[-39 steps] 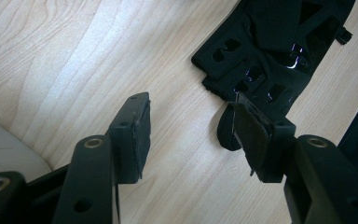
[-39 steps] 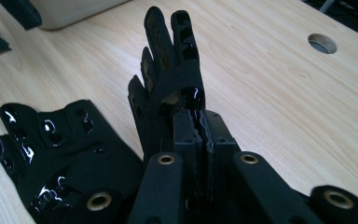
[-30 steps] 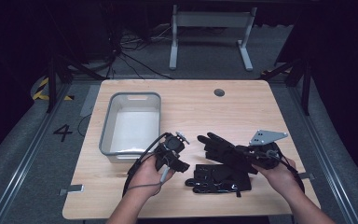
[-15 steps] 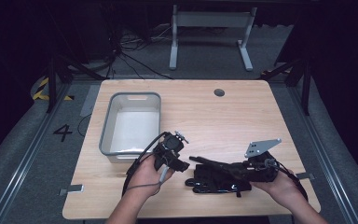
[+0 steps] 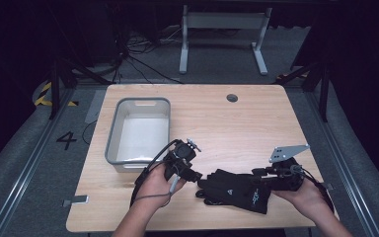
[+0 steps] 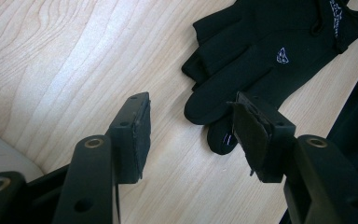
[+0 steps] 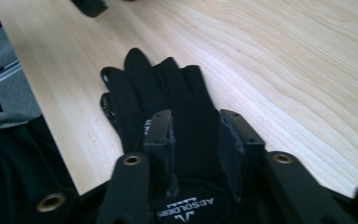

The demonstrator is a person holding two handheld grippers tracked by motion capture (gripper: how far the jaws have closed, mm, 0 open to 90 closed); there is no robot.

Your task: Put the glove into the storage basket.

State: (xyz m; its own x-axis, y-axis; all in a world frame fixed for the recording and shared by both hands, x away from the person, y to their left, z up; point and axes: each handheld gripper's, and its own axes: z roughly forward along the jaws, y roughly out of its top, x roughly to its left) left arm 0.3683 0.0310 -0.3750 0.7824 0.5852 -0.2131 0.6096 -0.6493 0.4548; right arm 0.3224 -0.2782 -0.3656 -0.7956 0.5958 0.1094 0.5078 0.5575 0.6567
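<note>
Two black gloves (image 5: pixel 234 190) lie stacked flat on the wooden table (image 5: pixel 256 123), near its front edge. The top glove (image 7: pixel 168 88) spreads its fingers away from my right gripper (image 7: pixel 196 116), whose jaws have just been opening and now stand apart over the cuff without pressing it. In the high view that right gripper (image 5: pixel 257 174) sits at the gloves' right end. My left gripper (image 5: pixel 197 176) hovers at their left end, open with nothing in it. In the left gripper view the glove fingertips (image 6: pixel 223 105) lie just past my left gripper (image 6: pixel 191 100).
A grey plastic bin (image 5: pixel 138 129) stands on the table's left half, close behind my left hand. A small round hole (image 5: pixel 232 98) marks the table's far side. The table's front edge runs just beside the gloves.
My right gripper carried one glove down from above the table and laid it on the other glove. Its jaws then came apart. The left gripper stayed where it was.
</note>
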